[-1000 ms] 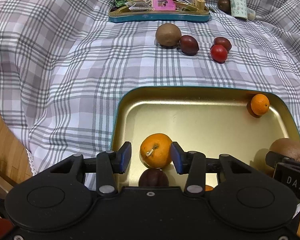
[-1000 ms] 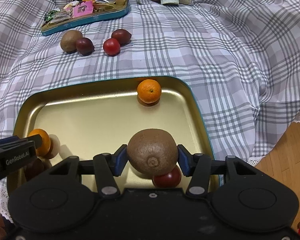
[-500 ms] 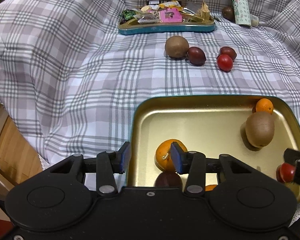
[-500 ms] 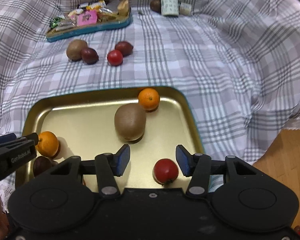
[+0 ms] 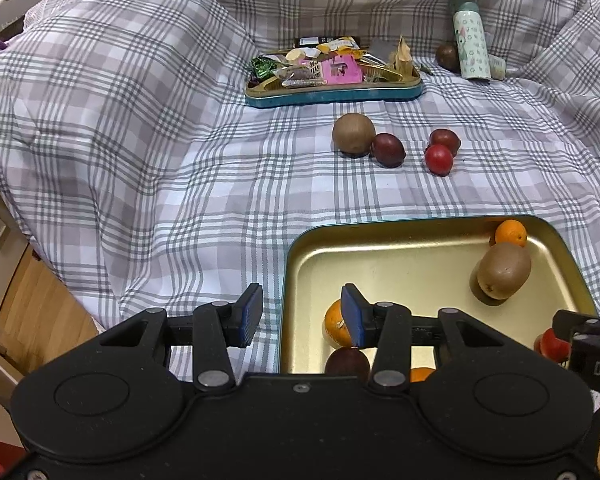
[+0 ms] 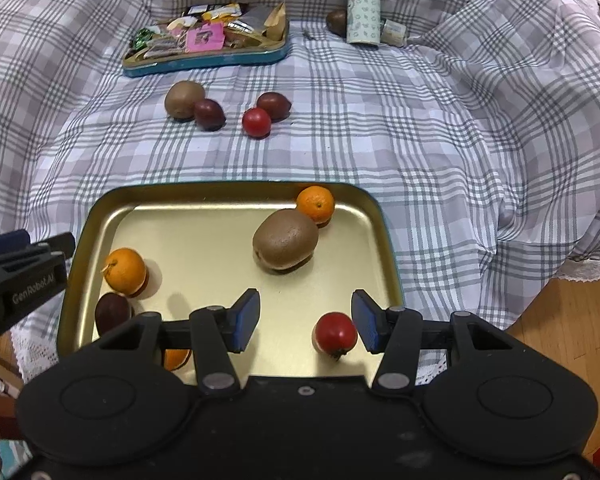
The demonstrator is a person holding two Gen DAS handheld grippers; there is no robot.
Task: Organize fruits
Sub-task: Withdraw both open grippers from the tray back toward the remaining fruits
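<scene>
A gold tray (image 6: 384,240) (image 5: 300,248) lies on the checked cloth near me. In it rest a brown kiwi (image 6: 285,239) (image 5: 503,271), a small orange (image 6: 315,204) (image 5: 510,233) at the far right corner, another orange (image 6: 125,271) (image 5: 335,324), a dark plum (image 6: 112,313) (image 5: 346,362) and a red fruit (image 6: 336,334). My right gripper (image 6: 305,322) is open above the tray's near edge, holding nothing. My left gripper (image 5: 301,315) is open over the tray's left rim. Farther out on the cloth lie a kiwi (image 6: 184,99) (image 5: 353,134), two dark plums (image 6: 209,114) (image 6: 274,105) and a red fruit (image 6: 256,121) (image 5: 439,159).
A teal tin (image 6: 220,56) (image 5: 340,90) full of snack packets sits at the back. A pale patterned bottle (image 6: 363,6) (image 5: 470,45) stands behind it with a brown fruit (image 6: 337,21) beside it. Wooden floor (image 6: 560,320) shows past the cloth's right edge.
The right gripper opened and let go of the kiwi, which now rests in the tray by the small orange. Both grippers drew back; the left one moved leftwards off the orange.
</scene>
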